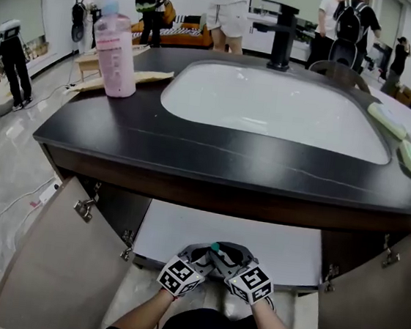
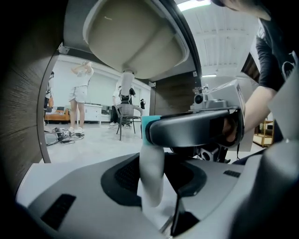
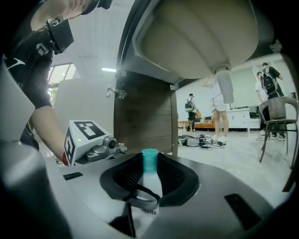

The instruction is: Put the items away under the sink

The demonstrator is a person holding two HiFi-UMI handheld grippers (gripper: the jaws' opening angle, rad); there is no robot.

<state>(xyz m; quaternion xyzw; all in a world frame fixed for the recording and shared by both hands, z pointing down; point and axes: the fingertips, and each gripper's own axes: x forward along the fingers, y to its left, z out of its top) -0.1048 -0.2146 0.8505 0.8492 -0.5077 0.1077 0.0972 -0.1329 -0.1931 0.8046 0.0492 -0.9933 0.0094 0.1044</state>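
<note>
Showing in head view: left gripper (image 1: 198,259) and right gripper (image 1: 231,262) meeting before the open cabinet under the black sink desk (image 1: 120,139). They share a small white plastic bottle with teal cap (image 1: 215,247).
Left gripper view: jaws closed on bottle body.
Right gripper view: jaws gripping same bottle, upright.
</note>
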